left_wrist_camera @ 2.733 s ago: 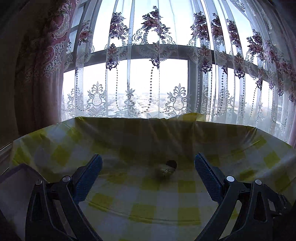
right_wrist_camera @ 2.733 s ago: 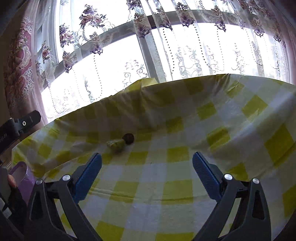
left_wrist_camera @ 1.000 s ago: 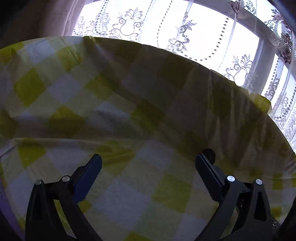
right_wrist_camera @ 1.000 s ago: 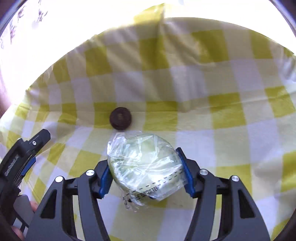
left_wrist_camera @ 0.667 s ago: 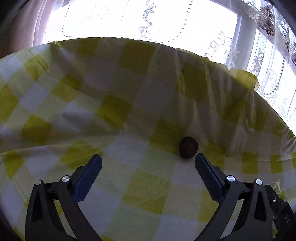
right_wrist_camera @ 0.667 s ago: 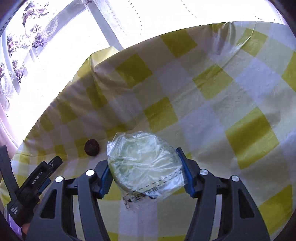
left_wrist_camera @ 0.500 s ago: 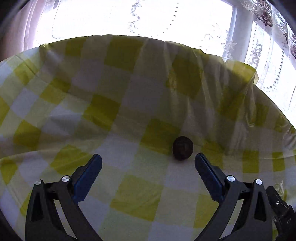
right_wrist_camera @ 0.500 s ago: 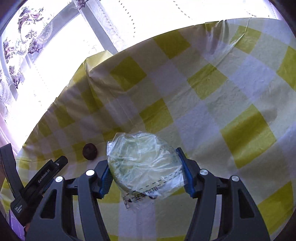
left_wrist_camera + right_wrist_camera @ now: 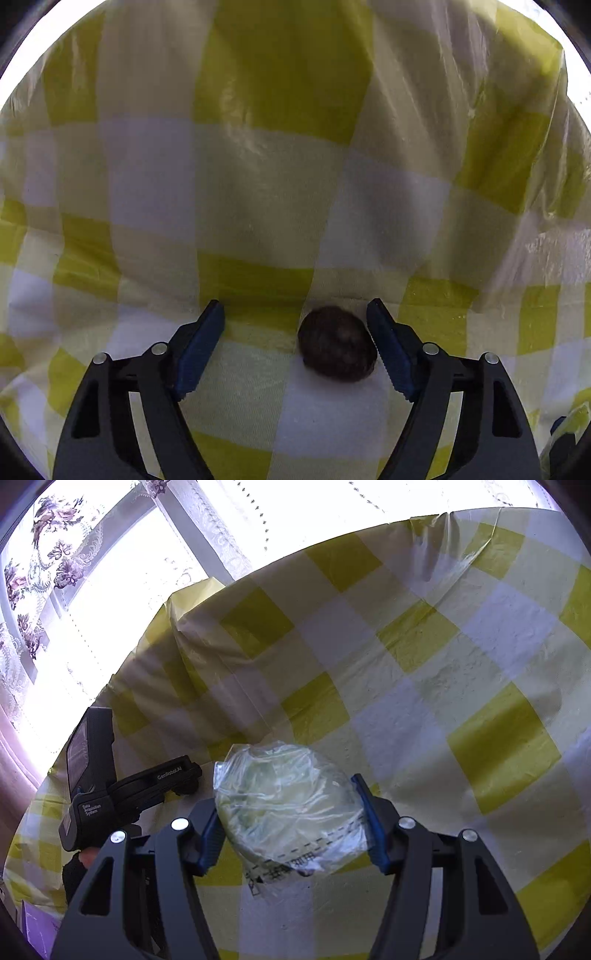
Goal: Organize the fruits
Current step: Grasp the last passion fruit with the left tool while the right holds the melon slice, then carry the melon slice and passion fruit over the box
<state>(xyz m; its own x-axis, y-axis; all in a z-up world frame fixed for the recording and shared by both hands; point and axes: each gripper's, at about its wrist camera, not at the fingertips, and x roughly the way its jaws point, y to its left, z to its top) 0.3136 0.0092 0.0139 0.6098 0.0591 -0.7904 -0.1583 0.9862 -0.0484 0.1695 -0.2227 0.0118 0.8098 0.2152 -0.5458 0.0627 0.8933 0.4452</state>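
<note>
- The small dark brown fruit (image 9: pixel 336 343) lies on the table (image 9: pixel 258 184), on its yellow-and-white checked cloth, where a white square meets a yellow one, well in from the far edge.
- My left gripper (image 9: pixel 295 332) is down around it and its jaws are closing: the fruit sits between them, close against the right-hand blue pad (image 9: pixel 388 350), while the left-hand pad stands clear of it with bare cloth between. I cannot tell whether the right-hand pad actually presses on it.
- My right gripper (image 9: pixel 291 812) is clamped on the pale green fruit in a clear plastic bag (image 9: pixel 288 797); both blue pads press into its sides, and the bag's printed end hangs down below the jaws.
- The bagged fruit is held just over the cloth, on the near side of the table.
- In the right wrist view my left gripper's black body (image 9: pixel 122 786) shows just to the left of the bagged fruit.
- Beyond the table's far edge hangs a lace curtain (image 9: pixel 44 565) with purple flowers, before a bright window.
</note>
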